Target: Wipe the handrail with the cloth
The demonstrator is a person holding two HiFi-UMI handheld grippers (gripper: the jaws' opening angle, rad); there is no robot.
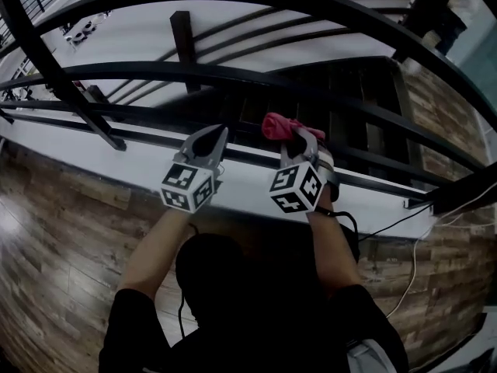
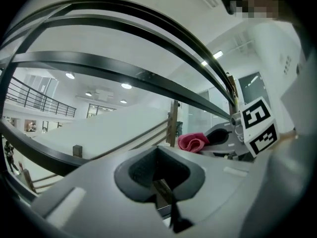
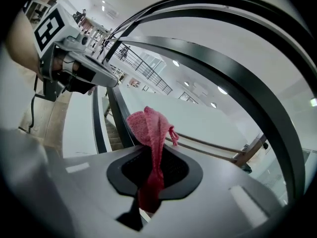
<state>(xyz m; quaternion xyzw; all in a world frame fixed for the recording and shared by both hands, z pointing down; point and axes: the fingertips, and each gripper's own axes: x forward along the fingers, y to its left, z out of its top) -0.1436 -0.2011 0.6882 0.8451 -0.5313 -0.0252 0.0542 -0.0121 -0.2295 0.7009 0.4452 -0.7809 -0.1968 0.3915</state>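
Observation:
A pink cloth is pinched in my right gripper, which is shut on it; the cloth bunches up past the jaws, close to the lower black rails. It also shows from the left gripper view as a pink cloth. The black handrail curves across the head view above both grippers, and overhead as a dark handrail and handrail. My left gripper is shut with nothing in it, just left of the right one, near the rail's lower bars.
Below the railing lies a white ledge, then wood-look flooring. A black post slants at left. A white cable trails on the floor at right. Stairs drop beyond the rails.

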